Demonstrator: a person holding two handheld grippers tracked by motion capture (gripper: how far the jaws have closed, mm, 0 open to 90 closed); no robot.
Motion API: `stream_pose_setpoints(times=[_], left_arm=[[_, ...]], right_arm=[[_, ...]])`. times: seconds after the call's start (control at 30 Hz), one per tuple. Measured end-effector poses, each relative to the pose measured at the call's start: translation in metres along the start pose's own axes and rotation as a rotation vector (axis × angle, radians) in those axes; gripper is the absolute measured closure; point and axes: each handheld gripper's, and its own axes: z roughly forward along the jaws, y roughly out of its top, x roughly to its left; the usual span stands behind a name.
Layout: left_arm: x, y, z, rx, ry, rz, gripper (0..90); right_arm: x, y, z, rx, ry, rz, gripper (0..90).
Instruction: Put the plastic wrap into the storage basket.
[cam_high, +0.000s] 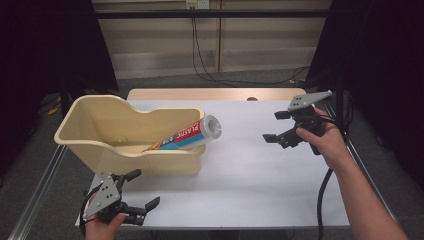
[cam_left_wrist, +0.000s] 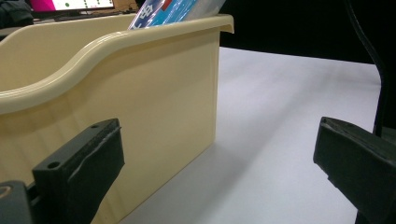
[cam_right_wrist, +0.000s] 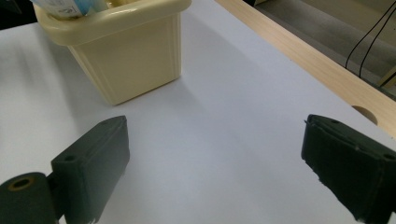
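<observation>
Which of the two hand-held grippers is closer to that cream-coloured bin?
Left. The left gripper sits just in front of the cream bin, by its near wall. The right gripper hangs well off beyond the bin's far end.

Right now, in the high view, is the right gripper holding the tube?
No: the right gripper hangs open over bare table, while the tube leans in the cream bin.

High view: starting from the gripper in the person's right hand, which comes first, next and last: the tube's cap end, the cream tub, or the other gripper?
From the right gripper, at the table's right:
1. The tube, its grey cap end sticking out over the tub's right end, mid-table.
2. The cream tub, left of centre.
3. The left gripper, at the near left corner, in front of the tub.
</observation>
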Motion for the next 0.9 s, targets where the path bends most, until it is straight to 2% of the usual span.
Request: stream_pose_setpoints(times=[0.03,0.23,0.53,0.6,0.73,0.9], left_arm=[[0.001,0.0,-0.001,0.012,-0.007,0.015,1.6],[0.0,0.0,0.0,0.002,-0.007,0.001,1.6],[0.0,0.0,0.0,0.002,-0.006,0.0,1.6],[0.0,0.0,0.0,0.001,-0.005,0.002,1.6],[0.0,0.0,0.001,0.009,-0.004,0.01,1.6],[0.0,0.0,0.001,0.011,-0.004,0.009,1.6]], right_arm=[[0.0,-0.008,-0.001,-0.018,-0.003,0.012,7.6],[0.002,-0.03,-0.005,-0.05,-0.008,0.044,7.7],[0.009,-0.058,-0.01,-0.075,-0.028,0.054,7.7],[0.012,-0.069,-0.012,-0.089,-0.051,0.056,7.7],[0.016,-0.079,-0.012,-0.104,-0.057,0.065,7.6],[0.02,-0.092,-0.014,-0.154,-0.07,0.077,7.5]])
